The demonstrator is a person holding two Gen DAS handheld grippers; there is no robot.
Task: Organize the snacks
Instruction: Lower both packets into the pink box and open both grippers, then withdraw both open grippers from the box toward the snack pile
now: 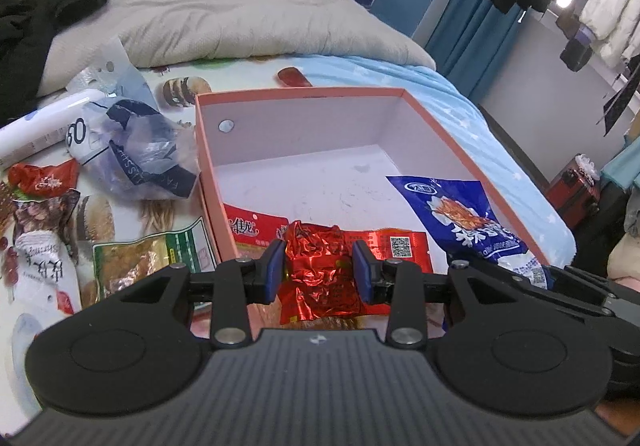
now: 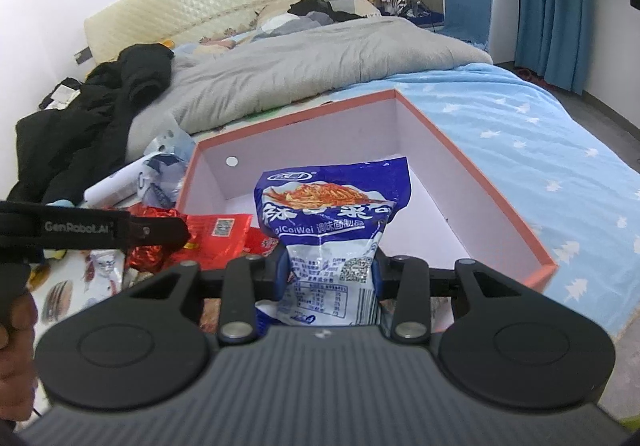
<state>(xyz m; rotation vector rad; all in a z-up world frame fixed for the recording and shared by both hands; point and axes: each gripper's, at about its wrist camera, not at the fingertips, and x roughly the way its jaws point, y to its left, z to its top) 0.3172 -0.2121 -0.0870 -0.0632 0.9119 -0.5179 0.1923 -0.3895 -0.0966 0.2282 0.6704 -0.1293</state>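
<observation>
An open pink box (image 1: 304, 92) with a white inside stands on the bed; it also shows in the right wrist view (image 2: 472, 162). My left gripper (image 1: 319, 270) is shut on a crumpled red foil snack (image 1: 320, 270) over the box's near edge. A flat red packet (image 1: 256, 224) lies in the box under it. My right gripper (image 2: 331, 270) is shut on a blue and white snack bag (image 2: 332, 214) and holds it over the box. That bag also shows in the left wrist view (image 1: 464, 218).
Loose snack packets lie left of the box: a green one (image 1: 140, 258), a red one (image 1: 40, 176), a white one (image 1: 44, 270). A crumpled plastic bag (image 1: 136, 150) is beside them. A grey quilt (image 1: 224, 18) and black clothes (image 1: 36, 2) lie behind.
</observation>
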